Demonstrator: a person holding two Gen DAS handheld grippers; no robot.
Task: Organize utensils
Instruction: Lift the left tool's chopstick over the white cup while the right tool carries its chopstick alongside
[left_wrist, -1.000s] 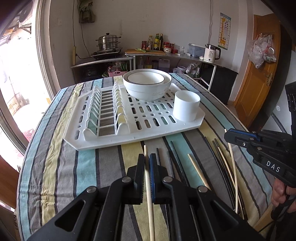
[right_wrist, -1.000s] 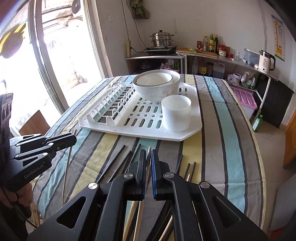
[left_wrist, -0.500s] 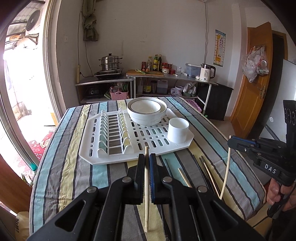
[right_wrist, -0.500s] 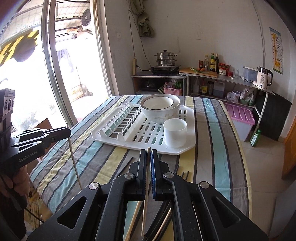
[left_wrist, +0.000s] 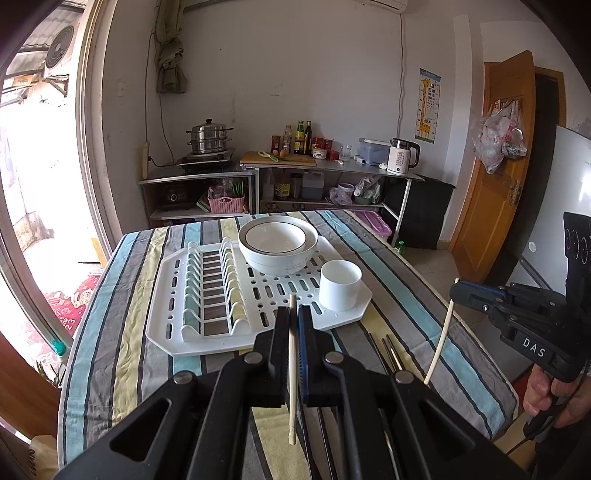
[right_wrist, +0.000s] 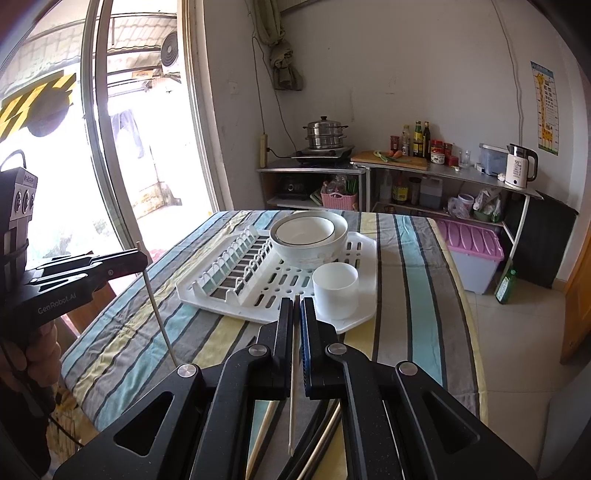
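Observation:
My left gripper is shut on a pale wooden chopstick, held high above the striped table. It also shows in the right wrist view with its chopstick hanging down. My right gripper is shut on another pale chopstick; it shows in the left wrist view with its chopstick. A white cup stands on the white drying rack, also in the right wrist view. Several dark and pale chopsticks lie on the table below.
Stacked white bowls sit at the back of the rack. The rack's plate slots are on its left. The table edge drops off at right. Kitchen shelves stand behind, and a purple bin sits on the floor.
Both grippers have risen well above the table, each lifting its chopstick off the cloth; the rack and cup now look farther away.

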